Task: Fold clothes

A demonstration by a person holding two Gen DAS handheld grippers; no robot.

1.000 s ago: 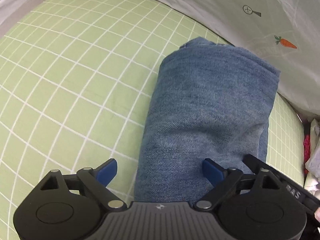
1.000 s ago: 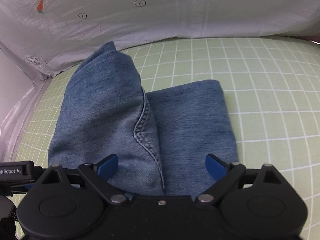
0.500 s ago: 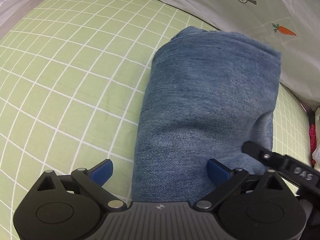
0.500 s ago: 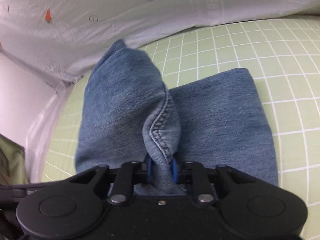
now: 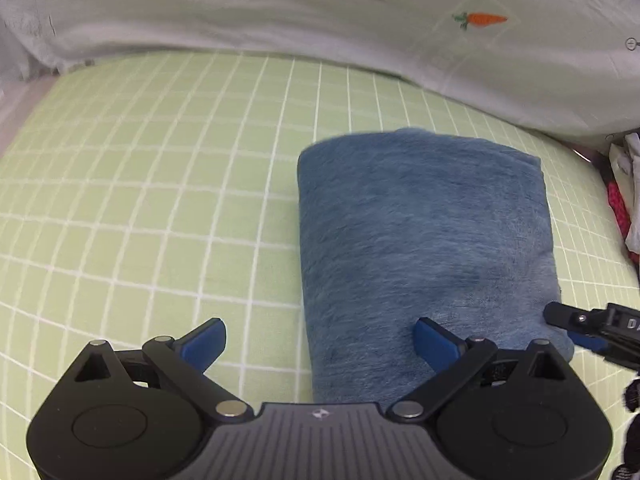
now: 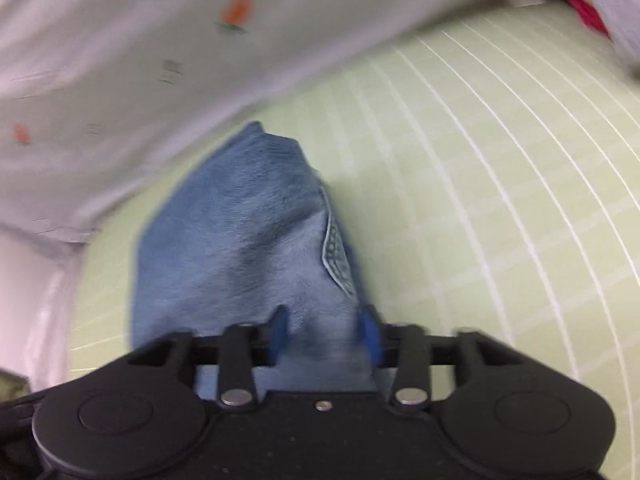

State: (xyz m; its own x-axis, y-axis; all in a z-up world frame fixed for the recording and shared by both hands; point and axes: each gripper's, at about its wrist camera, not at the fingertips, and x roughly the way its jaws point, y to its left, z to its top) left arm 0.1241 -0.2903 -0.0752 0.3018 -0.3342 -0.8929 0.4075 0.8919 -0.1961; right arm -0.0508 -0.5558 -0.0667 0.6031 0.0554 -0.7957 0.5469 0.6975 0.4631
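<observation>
A folded pair of blue jeans [image 5: 424,240] lies on the green checked sheet [image 5: 160,200]. My left gripper [image 5: 320,340] is open and empty, its right finger [image 5: 436,344] over the near end of the jeans. My right gripper [image 6: 324,336] is partly closed around a bunch of the jeans [image 6: 248,248] near the stitched seam, its blue fingers on either side of the cloth. The right wrist view is blurred by motion. The right gripper's tip also shows in the left wrist view [image 5: 580,328], at the jeans' near right corner.
A white cover with carrot prints [image 5: 480,20] runs along the far side of the sheet and shows in the right wrist view [image 6: 120,80] too. Loose red and white clothes [image 5: 624,200] lie at the right edge.
My right gripper closed on the seam fold, then swung hard to the left with the cloth between its fingers, which now stand wider. My left gripper turned so the jeans sit more to its right.
</observation>
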